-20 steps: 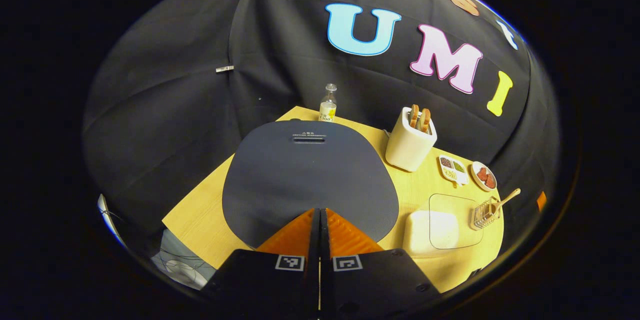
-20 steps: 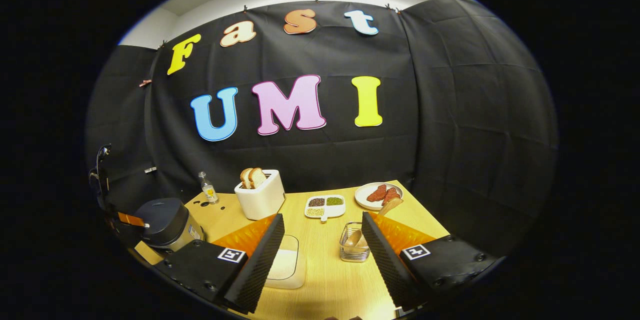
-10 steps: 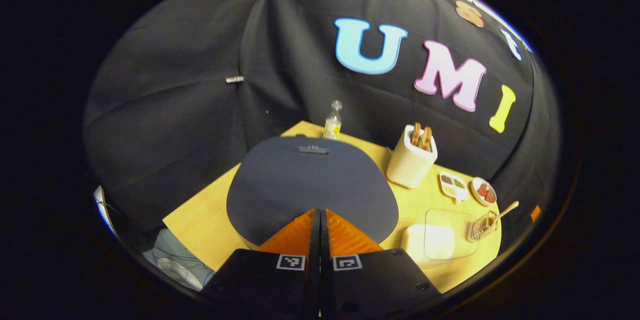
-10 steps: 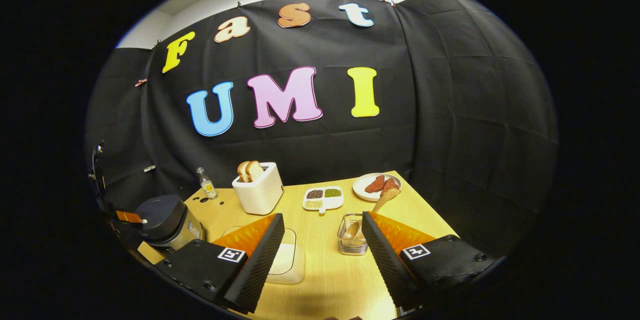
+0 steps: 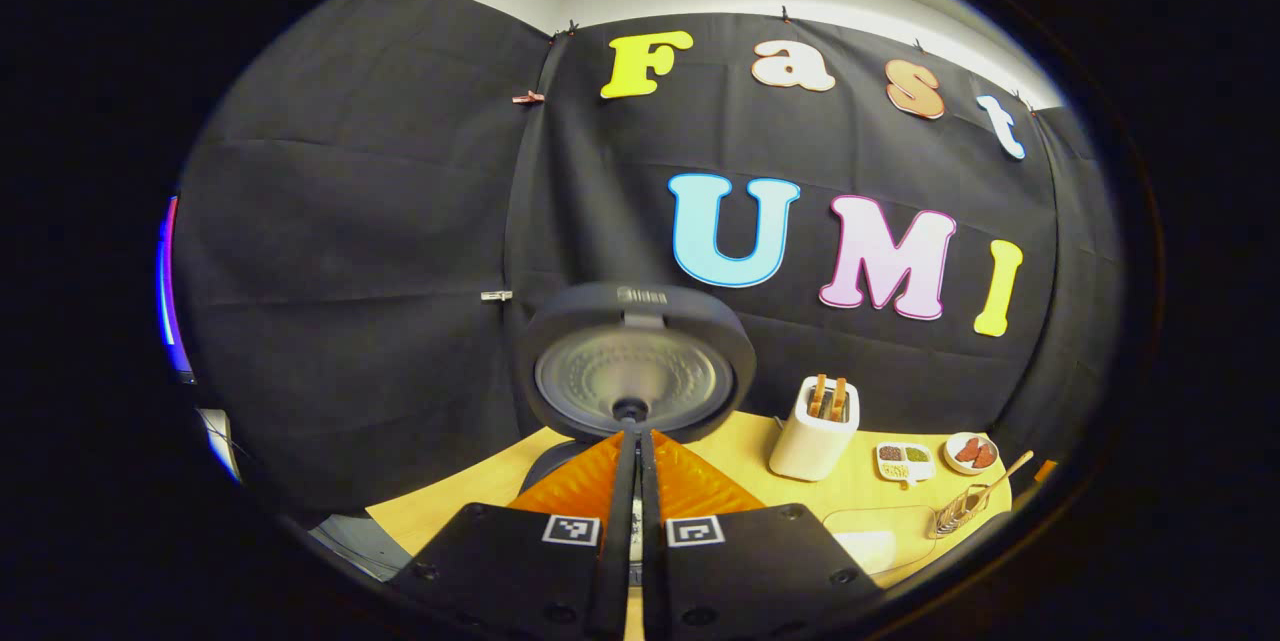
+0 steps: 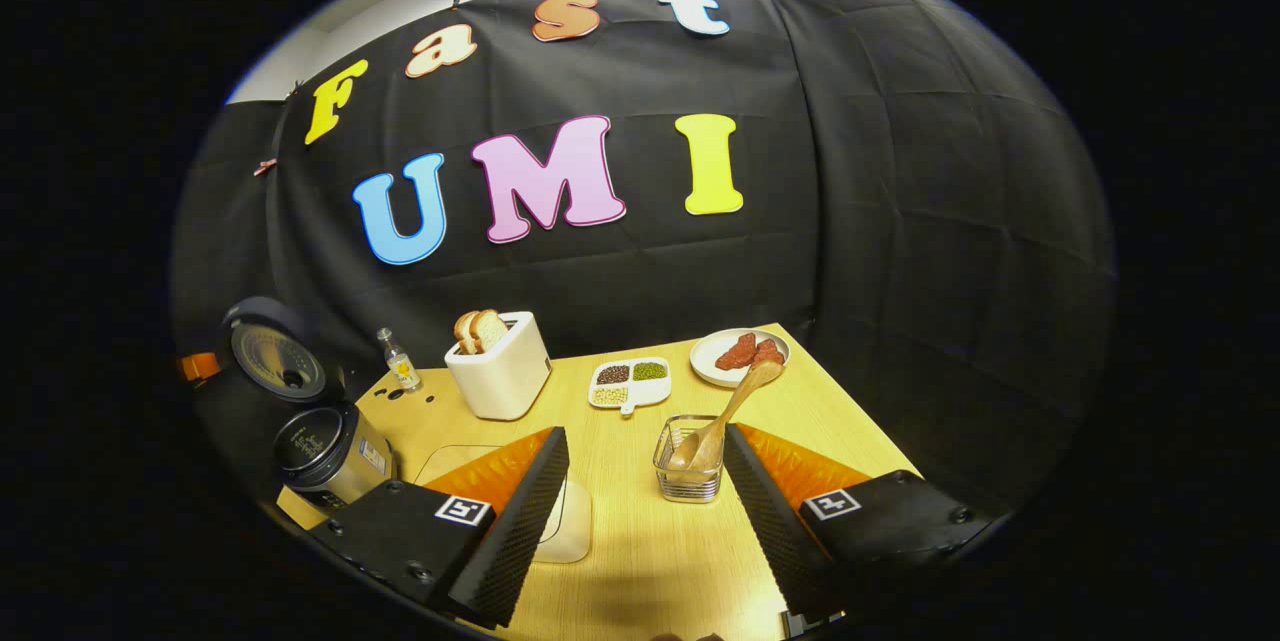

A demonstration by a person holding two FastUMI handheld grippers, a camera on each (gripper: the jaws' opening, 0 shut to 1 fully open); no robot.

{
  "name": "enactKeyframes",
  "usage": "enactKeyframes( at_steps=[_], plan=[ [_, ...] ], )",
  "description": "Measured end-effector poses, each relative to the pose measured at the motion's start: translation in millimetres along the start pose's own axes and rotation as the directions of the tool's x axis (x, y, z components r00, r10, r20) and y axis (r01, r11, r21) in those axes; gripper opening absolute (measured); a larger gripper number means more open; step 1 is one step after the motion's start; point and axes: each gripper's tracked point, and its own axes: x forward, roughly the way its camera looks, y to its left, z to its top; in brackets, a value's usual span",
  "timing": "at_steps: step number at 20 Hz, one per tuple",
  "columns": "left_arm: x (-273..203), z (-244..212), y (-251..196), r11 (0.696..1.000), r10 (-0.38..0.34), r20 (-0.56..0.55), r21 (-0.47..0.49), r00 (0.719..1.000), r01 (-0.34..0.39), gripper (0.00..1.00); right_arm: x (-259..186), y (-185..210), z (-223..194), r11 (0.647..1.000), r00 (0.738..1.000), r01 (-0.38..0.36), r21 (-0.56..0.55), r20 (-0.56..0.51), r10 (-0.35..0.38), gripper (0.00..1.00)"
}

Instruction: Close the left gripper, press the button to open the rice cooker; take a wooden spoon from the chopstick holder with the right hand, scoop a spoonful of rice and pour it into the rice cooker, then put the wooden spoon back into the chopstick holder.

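Counter (image 6: 640, 561) carries everything. Rice cooker (image 6: 325, 456) stands open to the left of the right hand-held gripper (image 6: 645, 481), lid (image 5: 635, 361) upright just ahead of the left hand-held gripper (image 5: 630, 461), whose fingers are pressed together on nothing. Right fingers are spread apart, empty. Chopstick holder (image 6: 688, 471) sits just ahead between them, wooden spoon (image 6: 735, 406) leaning up-right out of it. Judgement: next, advance right, centre the handle between the fingers, clamp mid-handle, lift along its lean so the holder does not tip.
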Motion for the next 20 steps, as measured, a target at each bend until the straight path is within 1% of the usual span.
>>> enactKeyframes(
  at_steps=[1,3,5,8,12,14,17,20],
  plan=[
    [-4.1,-3.2,-3.8,1.000,-0.009,0.000,0.007,1.000,0.009,0.12,5.0,-4.7,0.3,1.000,1.000,0.008,0.009,0.000,-0.008,0.98],
    [-11.8,-10.4,-12.4,1.000,-0.022,-0.003,0.016,1.000,0.022,0.21,16.7,-17.8,-2.4,0.999,0.999,0.035,0.027,-0.012,-0.034,0.98],
    [-20.0,-18.1,-23.2,0.999,-0.038,-0.014,0.013,0.999,0.038,0.51,28.7,-33.4,-3.0,0.996,0.998,0.065,0.054,-0.024,-0.064,0.98],
    [-25.1,-32.9,-29.4,1.000,-0.014,-0.055,0.025,0.998,0.016,0.95,47.1,-53.3,-7.8,0.991,0.994,0.098,0.089,-0.050,-0.094,0.98],
    [-30.9,-42.3,-45.9,0.999,0.001,-0.083,0.046,0.997,0.003,0.95,74.4,-72.7,-13.2,0.982,0.990,0.121,0.142,-0.086,-0.110,0.98],
    [-33.6,-50.4,-54.4,0.999,0.008,-0.107,0.037,0.994,-0.004,0.95,90.7,-79.1,-18.7,0.978,0.987,0.134,0.161,-0.106,-0.118,0.98],
    [-39.5,-66.2,-61.3,0.999,0.034,-0.146,0.030,0.989,-0.030,0.95,116.7,-85.9,-28.8,0.973,0.983,0.142,0.181,-0.139,-0.118,0.98],
    [-47.5,-83.0,-63.3,0.997,0.072,-0.193,0.055,0.979,-0.062,0.96,144.5,-91.8,-37.2,0.970,0.979,0.146,0.193,-0.168,-0.114,0.98]
  ],
)
